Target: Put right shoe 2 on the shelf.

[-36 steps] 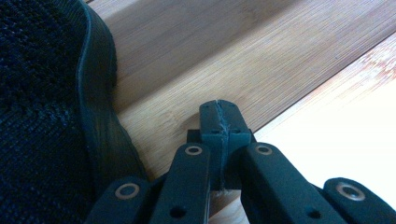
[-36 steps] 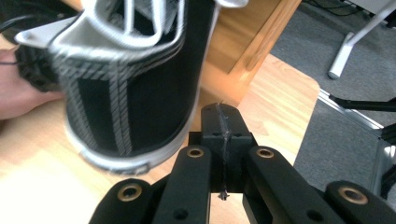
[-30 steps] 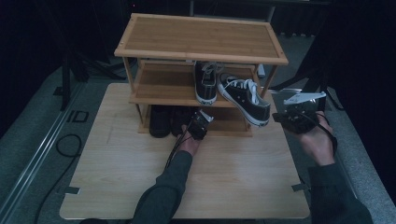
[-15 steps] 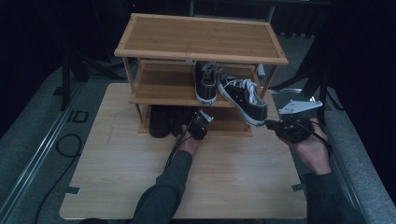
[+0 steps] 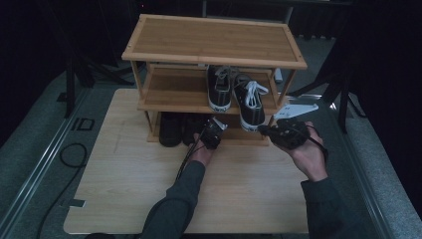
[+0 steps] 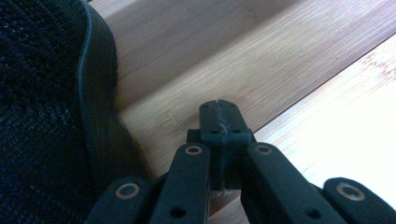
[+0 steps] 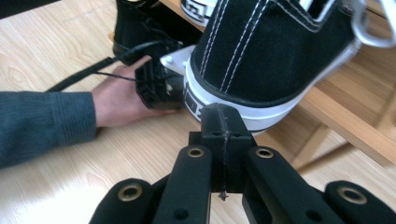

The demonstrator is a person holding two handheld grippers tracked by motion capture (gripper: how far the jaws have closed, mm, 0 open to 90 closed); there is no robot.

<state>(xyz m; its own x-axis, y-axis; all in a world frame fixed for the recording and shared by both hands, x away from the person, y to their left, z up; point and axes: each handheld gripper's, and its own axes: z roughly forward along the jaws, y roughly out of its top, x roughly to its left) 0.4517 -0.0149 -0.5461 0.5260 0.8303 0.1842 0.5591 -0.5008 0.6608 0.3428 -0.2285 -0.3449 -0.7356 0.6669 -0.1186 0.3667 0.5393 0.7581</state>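
Where heel overhangs shelf, sneaker black canvas; white stitching, white sole.

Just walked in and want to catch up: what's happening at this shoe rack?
A person at a table works on a wooden shoe rack with a claw in each hand. The right claw, shut and holding nothing, sits against the heel of a black-and-white sneaker that overhangs the middle shelf. The left claw, also shut and holding nothing, rests low by the bottom shelf beside a dark shoe.
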